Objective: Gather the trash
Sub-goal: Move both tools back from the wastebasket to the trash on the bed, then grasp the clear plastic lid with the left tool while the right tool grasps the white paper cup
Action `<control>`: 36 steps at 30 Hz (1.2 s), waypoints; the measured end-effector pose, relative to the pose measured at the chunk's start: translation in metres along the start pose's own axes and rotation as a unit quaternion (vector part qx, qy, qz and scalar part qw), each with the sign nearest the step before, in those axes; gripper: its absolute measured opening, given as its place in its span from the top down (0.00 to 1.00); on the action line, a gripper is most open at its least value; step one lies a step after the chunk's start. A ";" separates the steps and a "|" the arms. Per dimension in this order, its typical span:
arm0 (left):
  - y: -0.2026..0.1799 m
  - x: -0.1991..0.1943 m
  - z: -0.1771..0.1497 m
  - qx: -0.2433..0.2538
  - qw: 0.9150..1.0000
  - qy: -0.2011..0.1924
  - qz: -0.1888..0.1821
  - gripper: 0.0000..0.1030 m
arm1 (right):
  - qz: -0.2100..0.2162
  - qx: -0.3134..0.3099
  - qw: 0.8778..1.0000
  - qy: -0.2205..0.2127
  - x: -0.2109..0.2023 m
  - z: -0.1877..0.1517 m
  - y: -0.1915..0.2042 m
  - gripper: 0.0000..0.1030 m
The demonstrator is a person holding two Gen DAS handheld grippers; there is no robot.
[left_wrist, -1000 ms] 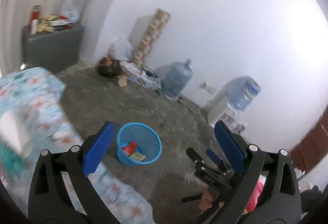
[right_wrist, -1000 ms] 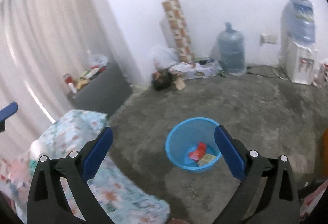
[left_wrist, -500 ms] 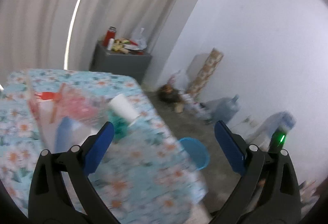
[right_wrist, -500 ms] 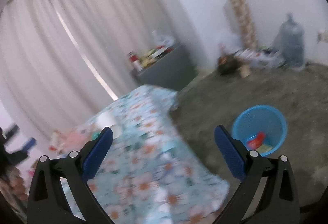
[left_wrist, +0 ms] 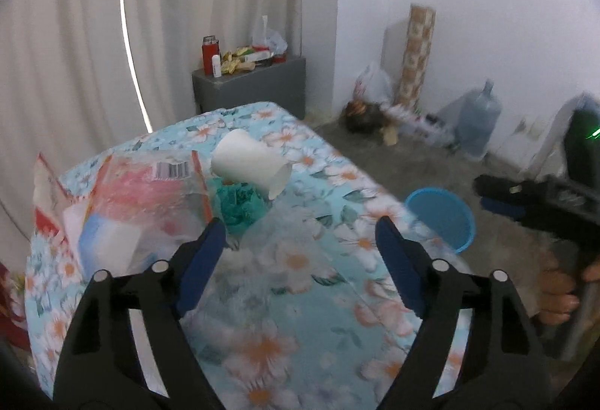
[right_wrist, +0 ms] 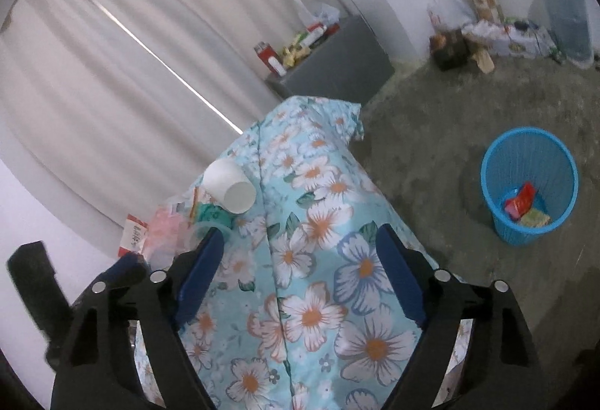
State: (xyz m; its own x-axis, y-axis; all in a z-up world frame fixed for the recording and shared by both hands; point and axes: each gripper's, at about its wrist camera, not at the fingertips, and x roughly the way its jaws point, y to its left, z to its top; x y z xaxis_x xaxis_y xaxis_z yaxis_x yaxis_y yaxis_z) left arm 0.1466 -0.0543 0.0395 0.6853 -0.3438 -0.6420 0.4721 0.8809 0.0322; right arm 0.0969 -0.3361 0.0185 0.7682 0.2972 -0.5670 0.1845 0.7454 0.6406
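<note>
The left tongs (left_wrist: 300, 237) hang over the flower-patterned bench (left_wrist: 300, 346) with their blue pads spread apart; the jaws have just been closing a little, and nothing is pinched between them, only a thin clear film (left_wrist: 288, 252) lying on the cloth below the gap. Left of and just beyond the left pad lies a crumpled clear wrapper with red print and a barcode (left_wrist: 150, 200), with a red and white packet (left_wrist: 45, 196) further left at the bench edge. Straight ahead of the left pad sits a teal crumpled wad (left_wrist: 240, 201), and touching it on the far side lies a white paper cup (left_wrist: 249, 166), tipped on its side.

The right tongs (right_wrist: 300, 260) are also spread, their jaws likewise just closing a bit, with only cloth between the pads. The cup (right_wrist: 228, 185) lies ahead and left of them. Well to their right, on the floor, stands the blue basket (right_wrist: 528, 181), holding a red wrapper (right_wrist: 519, 200) and a yellowish one (right_wrist: 536, 218).
</note>
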 end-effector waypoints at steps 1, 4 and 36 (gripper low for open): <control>-0.001 0.012 0.000 0.011 1.000 0.010 0.024 0.37 | -0.001 0.001 1.000 0.002 0.003 0.000 -0.001 0.23; -0.002 0.040 0.000 0.024 0.997 0.042 0.056 0.49 | -0.005 0.000 1.000 0.010 0.012 0.000 -0.004 0.23; 0.000 -0.007 -0.011 0.003 1.000 0.009 0.002 0.96 | 0.072 -0.091 0.987 0.115 0.078 0.046 0.055 0.24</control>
State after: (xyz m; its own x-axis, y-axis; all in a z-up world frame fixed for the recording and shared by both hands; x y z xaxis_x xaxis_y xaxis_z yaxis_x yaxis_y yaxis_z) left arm 0.1360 -0.0479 0.0354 0.6762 -0.3348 -0.6563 0.4732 0.8801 0.0385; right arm 0.1951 -0.2996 0.0339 0.6158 0.5198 -0.5921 -0.0460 0.7740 0.6315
